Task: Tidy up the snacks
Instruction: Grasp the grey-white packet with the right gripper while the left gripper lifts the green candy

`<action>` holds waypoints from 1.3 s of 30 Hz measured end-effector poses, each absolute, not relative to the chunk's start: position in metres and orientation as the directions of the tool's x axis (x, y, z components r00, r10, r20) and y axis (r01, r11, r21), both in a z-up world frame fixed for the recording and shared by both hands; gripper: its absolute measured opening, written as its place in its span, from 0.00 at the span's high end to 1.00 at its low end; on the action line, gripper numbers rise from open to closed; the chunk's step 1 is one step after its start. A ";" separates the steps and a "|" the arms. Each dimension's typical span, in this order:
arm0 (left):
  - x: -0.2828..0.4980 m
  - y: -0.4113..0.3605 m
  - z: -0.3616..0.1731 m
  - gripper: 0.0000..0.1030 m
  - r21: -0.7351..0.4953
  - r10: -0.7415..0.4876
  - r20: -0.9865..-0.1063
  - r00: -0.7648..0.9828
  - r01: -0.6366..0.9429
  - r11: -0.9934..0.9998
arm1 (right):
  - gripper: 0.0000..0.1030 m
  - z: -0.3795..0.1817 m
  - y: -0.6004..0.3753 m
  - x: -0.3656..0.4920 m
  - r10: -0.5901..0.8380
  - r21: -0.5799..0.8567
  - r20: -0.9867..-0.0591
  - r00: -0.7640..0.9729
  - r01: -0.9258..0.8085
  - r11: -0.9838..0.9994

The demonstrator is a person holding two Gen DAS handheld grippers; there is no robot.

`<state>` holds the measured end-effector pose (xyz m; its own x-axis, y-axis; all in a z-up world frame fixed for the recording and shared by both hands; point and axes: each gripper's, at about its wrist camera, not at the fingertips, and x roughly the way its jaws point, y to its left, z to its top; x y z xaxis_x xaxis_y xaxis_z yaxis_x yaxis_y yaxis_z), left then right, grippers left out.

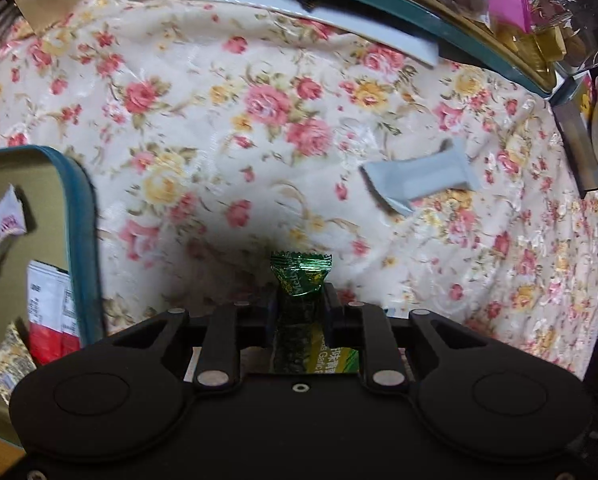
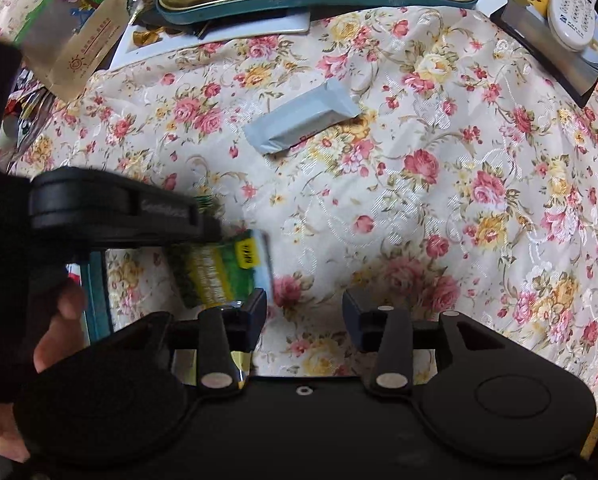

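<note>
Left gripper (image 1: 301,312) pinches a green foil snack packet (image 1: 301,278) above the floral cloth (image 1: 219,100). Right gripper (image 2: 303,312) stands spread, nothing between its fingers; a pale grey wrapped bar (image 2: 303,120) lies well apart.

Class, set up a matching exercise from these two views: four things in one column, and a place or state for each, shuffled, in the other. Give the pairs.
Things
1. green packet
2. grey bar
3. right gripper
4. remote

Places or states
A. lying alone on the floral cloth
B. open, nothing between its fingers
C. clamped in the left gripper
D. resting on a box at the cloth's far right corner

Pairs: 1-C, 2-A, 3-B, 4-D
</note>
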<state>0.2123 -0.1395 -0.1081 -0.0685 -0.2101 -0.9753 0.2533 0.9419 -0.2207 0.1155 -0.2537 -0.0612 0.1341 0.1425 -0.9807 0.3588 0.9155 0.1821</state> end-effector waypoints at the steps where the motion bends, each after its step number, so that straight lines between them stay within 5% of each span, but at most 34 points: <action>1: 0.209 -0.143 -0.108 0.73 -0.216 -0.206 -0.976 -0.067 0.255 0.942 | 0.55 -0.061 -0.251 0.114 0.145 0.183 -0.980 0.133 0.354 0.917; 10: 0.224 -0.140 -0.094 0.75 -0.191 -0.189 -0.982 -0.033 0.179 0.965 | 0.54 -0.051 -0.271 0.118 0.002 0.101 -0.974 0.225 0.429 0.898; 22: 0.221 -0.143 -0.021 0.75 -0.158 -0.173 -0.984 0.046 0.240 0.958 | 0.55 -0.054 -0.325 0.140 0.065 0.246 -0.956 0.288 0.658 0.712; 39: 0.222 -0.130 -0.019 0.75 -0.130 -0.141 -0.990 0.023 0.267 0.955 | 0.55 -0.081 -0.307 0.183 0.038 0.227 -0.965 0.261 0.748 0.624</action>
<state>0.2223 -0.1297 -0.0189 0.0228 -0.1409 -0.9898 0.2672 0.9549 -0.1298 0.1829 -0.3066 -0.0814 0.2612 0.0377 -0.9645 0.7480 0.6237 0.2270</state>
